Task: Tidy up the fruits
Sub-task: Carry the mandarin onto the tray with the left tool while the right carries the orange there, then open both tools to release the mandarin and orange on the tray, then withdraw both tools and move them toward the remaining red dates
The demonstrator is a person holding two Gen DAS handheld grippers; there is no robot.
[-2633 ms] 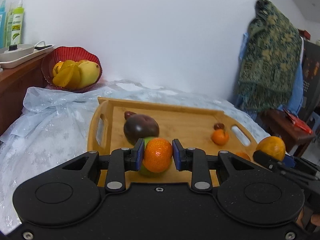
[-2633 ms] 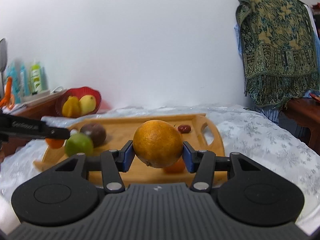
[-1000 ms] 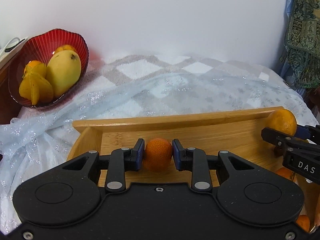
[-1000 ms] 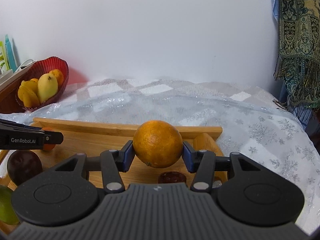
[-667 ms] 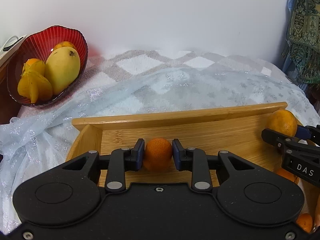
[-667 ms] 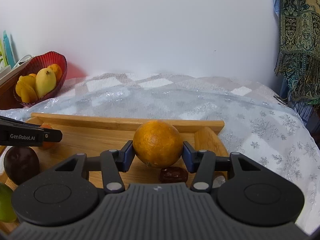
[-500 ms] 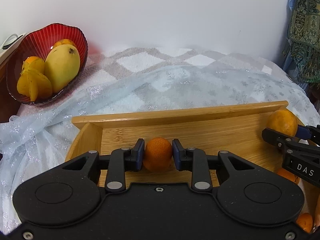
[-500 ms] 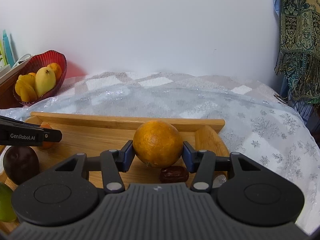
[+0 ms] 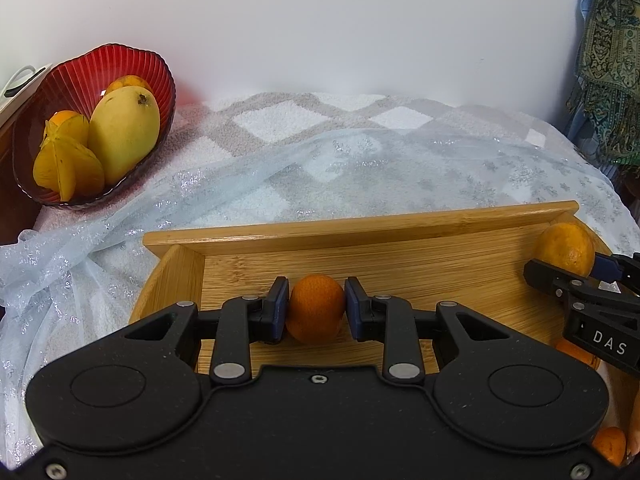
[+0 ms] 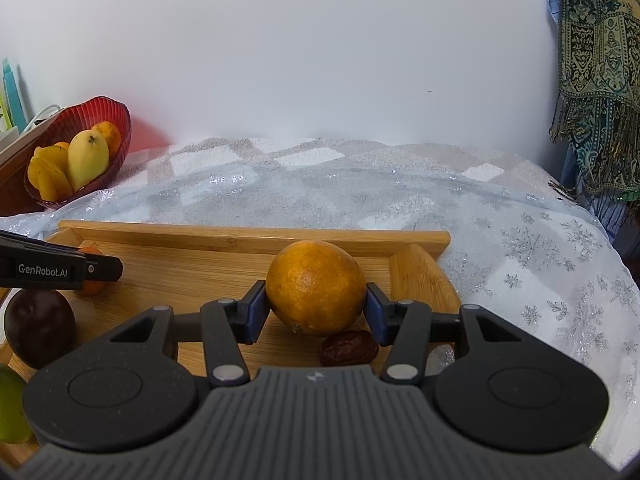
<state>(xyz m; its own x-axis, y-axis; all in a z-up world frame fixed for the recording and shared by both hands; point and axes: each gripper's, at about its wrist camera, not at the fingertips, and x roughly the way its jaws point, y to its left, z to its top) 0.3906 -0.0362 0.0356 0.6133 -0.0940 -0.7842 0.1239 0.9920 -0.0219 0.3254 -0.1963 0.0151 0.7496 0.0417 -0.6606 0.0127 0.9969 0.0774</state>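
Left gripper (image 9: pixel 316 310) is clamped on a small tangerine (image 9: pixel 315 307) near the wooden tray's (image 9: pixel 360 230) far-left corner. Right gripper (image 10: pixel 316 306) is squeezing a big orange (image 10: pixel 315 292) by the far-right corner, a date (image 10: pixel 347 347) just beneath.

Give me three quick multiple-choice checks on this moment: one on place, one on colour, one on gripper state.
1. Where does the red bowl stand?
A. on the wooden tray
B. off the tray, far left by the wall
C. in the right gripper

2. What colour is the round fruit beside the green fruit?
A. dark purple
B. yellow
C. white

3. The left gripper is
A. open
B. shut on a mandarin
C. shut on a date

B: beyond the tray's rim.
A: dark skin.
B: pads touch it.
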